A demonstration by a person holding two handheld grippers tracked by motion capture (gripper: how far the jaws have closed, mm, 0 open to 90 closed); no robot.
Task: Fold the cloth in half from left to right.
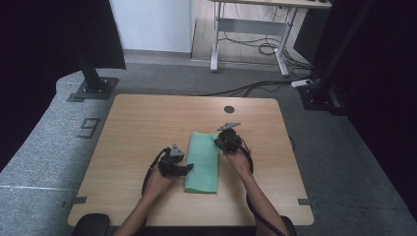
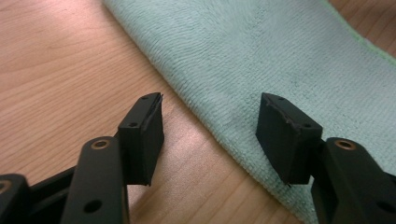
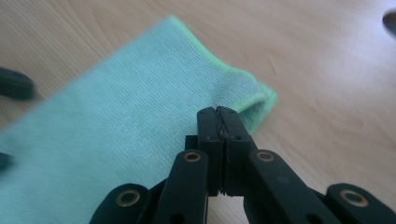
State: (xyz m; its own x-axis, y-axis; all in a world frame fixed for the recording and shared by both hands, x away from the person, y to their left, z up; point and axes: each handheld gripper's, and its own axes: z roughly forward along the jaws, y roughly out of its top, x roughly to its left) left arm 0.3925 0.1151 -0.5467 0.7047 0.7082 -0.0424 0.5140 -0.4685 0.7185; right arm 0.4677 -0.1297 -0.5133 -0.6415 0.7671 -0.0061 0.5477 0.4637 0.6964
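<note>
A folded mint-green cloth point(image 1: 202, 162) lies flat on the wooden table point(image 1: 142, 123), its long side running away from me. My left gripper point(image 1: 189, 168) is at the cloth's left edge, open; in the left gripper view point(image 2: 210, 112) one jaw is over bare wood and the other over the cloth point(image 2: 280, 56). My right gripper point(image 1: 219, 141) is at the cloth's right edge near the far corner. In the right gripper view point(image 3: 218, 112) its jaws are pressed together just above the cloth point(image 3: 116, 116), with no fabric seen between them.
A dark round hole point(image 1: 229, 109) sits in the table near its far edge. Beyond the table are black stand bases point(image 1: 93, 88), floor cables point(image 1: 255, 88) and a desk frame point(image 1: 251, 29). Bare wood lies on both sides of the cloth.
</note>
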